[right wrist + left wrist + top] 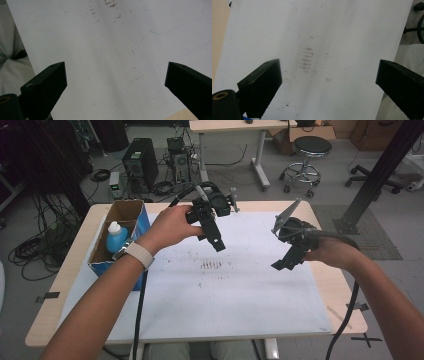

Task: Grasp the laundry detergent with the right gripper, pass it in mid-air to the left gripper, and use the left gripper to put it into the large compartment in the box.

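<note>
A white sheet (240, 290) covers the wooden table, with a patch of reddish-brown smudges (211, 265) near its middle. My left gripper (216, 242) hangs above the sheet's far left part, jaws wide open and empty; in the left gripper view (328, 82) the smudges (307, 58) lie between its jaws. To the right, my right gripper (284, 264) hovers over the sheet, also open and empty; the right gripper view (115, 85) looks down on bare sheet (107, 62) with faint marks.
An open cardboard box (116, 227) with blue sides stands at the table's left edge, holding a blue bottle with a white cap (116, 237). Beyond the table are a computer tower (140, 162), floor cables, a stool (310, 150) and a black post (380, 170).
</note>
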Action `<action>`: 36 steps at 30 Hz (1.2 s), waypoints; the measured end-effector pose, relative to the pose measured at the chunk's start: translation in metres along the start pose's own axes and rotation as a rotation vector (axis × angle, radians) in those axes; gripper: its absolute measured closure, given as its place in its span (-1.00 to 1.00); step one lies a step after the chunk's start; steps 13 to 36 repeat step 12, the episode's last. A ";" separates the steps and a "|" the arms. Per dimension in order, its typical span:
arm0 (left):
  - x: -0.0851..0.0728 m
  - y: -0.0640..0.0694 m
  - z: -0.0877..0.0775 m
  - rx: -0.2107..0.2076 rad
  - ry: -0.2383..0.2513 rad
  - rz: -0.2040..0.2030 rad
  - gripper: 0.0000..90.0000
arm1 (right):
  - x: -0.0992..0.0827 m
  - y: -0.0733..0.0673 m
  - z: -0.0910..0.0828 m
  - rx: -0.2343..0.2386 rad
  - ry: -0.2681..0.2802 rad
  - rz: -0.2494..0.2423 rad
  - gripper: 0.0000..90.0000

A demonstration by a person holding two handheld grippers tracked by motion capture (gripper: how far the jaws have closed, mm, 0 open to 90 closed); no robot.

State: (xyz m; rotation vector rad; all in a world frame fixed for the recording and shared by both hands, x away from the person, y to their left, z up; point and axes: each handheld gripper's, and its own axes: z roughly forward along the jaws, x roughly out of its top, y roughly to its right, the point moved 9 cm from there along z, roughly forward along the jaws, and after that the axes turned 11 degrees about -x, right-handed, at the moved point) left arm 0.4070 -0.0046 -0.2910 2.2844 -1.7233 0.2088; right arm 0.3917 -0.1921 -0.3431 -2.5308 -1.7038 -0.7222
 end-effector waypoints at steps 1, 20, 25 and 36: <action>0.000 0.000 0.000 0.000 0.001 0.001 -0.84 | 0.000 -0.001 0.000 0.001 0.000 0.001 -0.92; 0.000 0.002 -0.001 -0.001 0.003 0.003 -0.84 | -0.002 -0.002 -0.001 0.000 0.003 -0.001 -0.92; 0.000 0.002 -0.001 -0.001 0.003 0.003 -0.84 | -0.002 -0.002 -0.001 0.000 0.003 -0.001 -0.92; 0.000 0.002 -0.001 -0.001 0.003 0.003 -0.84 | -0.002 -0.002 -0.001 0.000 0.003 -0.001 -0.92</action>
